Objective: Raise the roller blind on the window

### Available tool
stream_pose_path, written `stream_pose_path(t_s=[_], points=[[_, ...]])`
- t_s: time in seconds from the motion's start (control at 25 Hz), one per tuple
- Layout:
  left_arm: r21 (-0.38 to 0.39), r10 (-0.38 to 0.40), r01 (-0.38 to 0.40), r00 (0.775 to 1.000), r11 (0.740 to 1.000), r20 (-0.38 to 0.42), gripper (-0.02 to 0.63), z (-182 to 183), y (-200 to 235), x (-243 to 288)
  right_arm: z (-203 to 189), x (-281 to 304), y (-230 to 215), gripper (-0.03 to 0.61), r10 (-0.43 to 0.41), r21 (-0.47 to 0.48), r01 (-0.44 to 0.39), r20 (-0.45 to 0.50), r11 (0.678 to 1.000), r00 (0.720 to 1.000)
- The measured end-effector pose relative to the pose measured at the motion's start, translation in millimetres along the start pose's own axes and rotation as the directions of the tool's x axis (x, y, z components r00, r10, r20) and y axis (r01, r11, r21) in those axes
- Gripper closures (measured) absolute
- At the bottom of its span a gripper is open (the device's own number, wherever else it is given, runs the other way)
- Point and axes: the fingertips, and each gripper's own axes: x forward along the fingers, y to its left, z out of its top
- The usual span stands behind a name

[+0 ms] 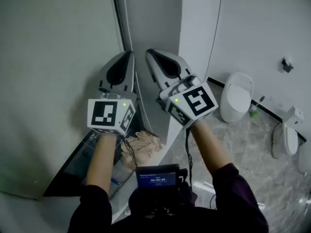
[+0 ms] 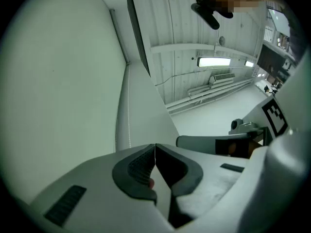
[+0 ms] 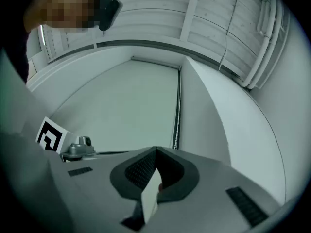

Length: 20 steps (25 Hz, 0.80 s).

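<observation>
The pale roller blind (image 1: 58, 57) covers the window at the left, with a dark strip of glass (image 1: 73, 171) showing below it. Its bead chain (image 1: 127, 18) hangs along the blind's right edge and shows as a thin beaded line (image 3: 177, 115) in the right gripper view. My left gripper (image 1: 129, 54) points up, its tip just beside the chain; in its own view the jaws (image 2: 154, 146) are shut with nothing between them. My right gripper (image 1: 149, 52) rises beside it, also shut (image 3: 156, 150) and empty, apart from the chain.
A white wall pillar (image 1: 199, 23) stands right of the window. On the floor to the right are a toilet (image 1: 236, 96), a green brush (image 1: 254, 111) and another white fixture (image 1: 290, 132). A crumpled cloth (image 1: 143, 142) lies on the sill. A ceiling light (image 2: 214, 61) glows overhead.
</observation>
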Motion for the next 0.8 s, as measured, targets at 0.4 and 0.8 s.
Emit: stream_pose_path(t_s=[0.4,0.8], points=[[-0.02,0.006,-0.006,1.0,1.0,0.002,0.601,-4,3,-1,0,-5,-2,0.571,-0.02,0.06,0.017,0.036,0.998,0.999],[-0.093,0.003,-0.01,0.997,0.996,-0.075,0.494,-14,39,97,-1,-21,-14,0.569,-0.024,0.072,0.024,0.002,0.997,1.0]])
